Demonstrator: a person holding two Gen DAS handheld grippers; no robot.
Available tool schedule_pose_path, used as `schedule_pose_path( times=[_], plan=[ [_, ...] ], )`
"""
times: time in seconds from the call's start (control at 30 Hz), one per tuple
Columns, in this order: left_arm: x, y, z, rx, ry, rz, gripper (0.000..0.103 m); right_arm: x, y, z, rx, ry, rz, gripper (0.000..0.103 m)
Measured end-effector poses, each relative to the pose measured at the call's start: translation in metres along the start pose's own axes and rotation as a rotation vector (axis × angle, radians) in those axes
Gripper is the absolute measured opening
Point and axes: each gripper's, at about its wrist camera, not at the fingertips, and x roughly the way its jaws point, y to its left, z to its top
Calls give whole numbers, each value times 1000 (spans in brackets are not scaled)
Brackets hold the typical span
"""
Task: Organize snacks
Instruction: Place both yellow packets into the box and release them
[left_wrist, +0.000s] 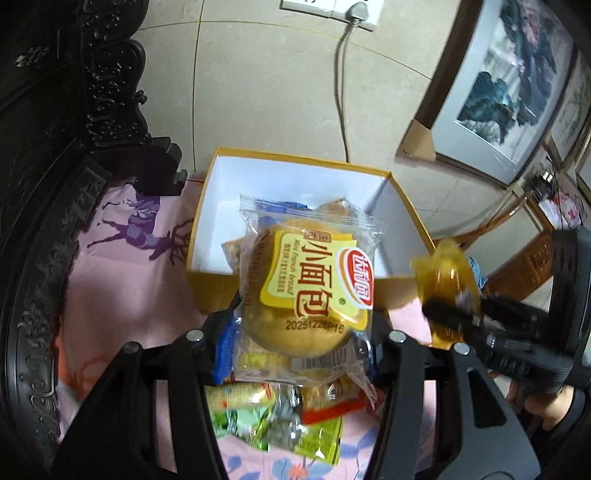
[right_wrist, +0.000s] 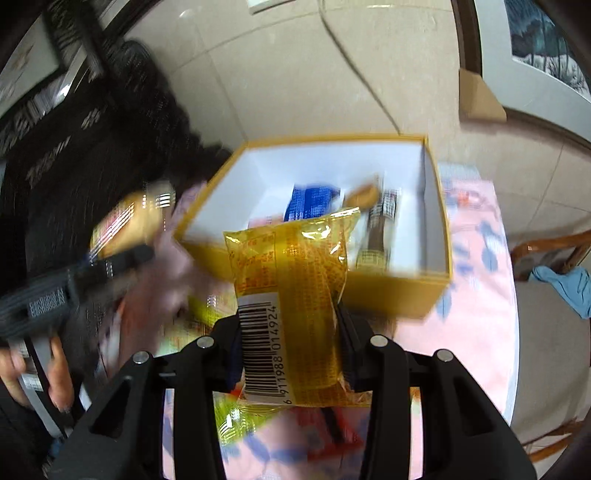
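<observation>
My left gripper is shut on a clear-wrapped mini bread bun with a yellow label, held just in front of the yellow box. My right gripper is shut on a yellow snack packet with a barcode, also raised before the yellow box. The box has white inner walls and holds a blue packet and a few other snacks. The right gripper with its yellow packet shows blurred at the right of the left wrist view. Loose snack packets lie on the cloth below the left gripper.
A pink patterned cloth covers the table. Dark carved wooden furniture stands at the left. A tiled wall with a socket and cable lies behind the box. Framed pictures lean at the right. A wooden chair with blue cloth stands by the table's right edge.
</observation>
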Motion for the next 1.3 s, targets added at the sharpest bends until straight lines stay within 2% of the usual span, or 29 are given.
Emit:
schedule_pose_path(
  times=[0.13,0.37,0.4,0.43,0.47,0.5,0.53,0.63,0.77,0.87,0.93,1.0,1.07,1.17,1.3],
  plan=[
    [11,1,15,3,5,14,53,7,2,33,-9,-16,-15,42],
    [30,-3,49,9,-1,66,57,18,2,62,-39,-59,-58,42],
    [36,-2,59,-1,-7,97,66,19,0,67,-32,-74,-76,42],
    [39,-1,65,-10,-11,124,87,20,-2,72,-24,-89,-94,47],
    [44,1,72,-23,-12,152,99,20,-4,78,-18,-104,-108,63],
    [47,3,77,-35,-14,177,101,20,-7,84,-16,-116,-129,73],
    [52,7,83,-50,-2,208,101,20,-10,89,-20,-117,-157,78],
    [55,18,83,-89,36,208,101,10,-19,88,-46,-111,-184,79],
    [46,30,50,-135,42,206,101,-7,-47,50,-24,-78,-200,91],
    [32,40,8,-211,26,194,101,-4,-81,-8,58,12,-232,91],
    [24,44,-27,-243,37,165,101,6,-98,-50,94,89,-223,91],
    [19,45,-53,-230,79,157,101,19,-110,-88,95,166,-230,91],
    [15,45,-71,-198,115,153,101,25,-113,-111,44,189,-214,91],
    [6,46,-94,-150,170,165,101,29,-109,-119,-65,174,-194,91],
    [-3,53,-116,-160,206,167,101,45,-100,-119,-189,176,-152,91]
  ],
)
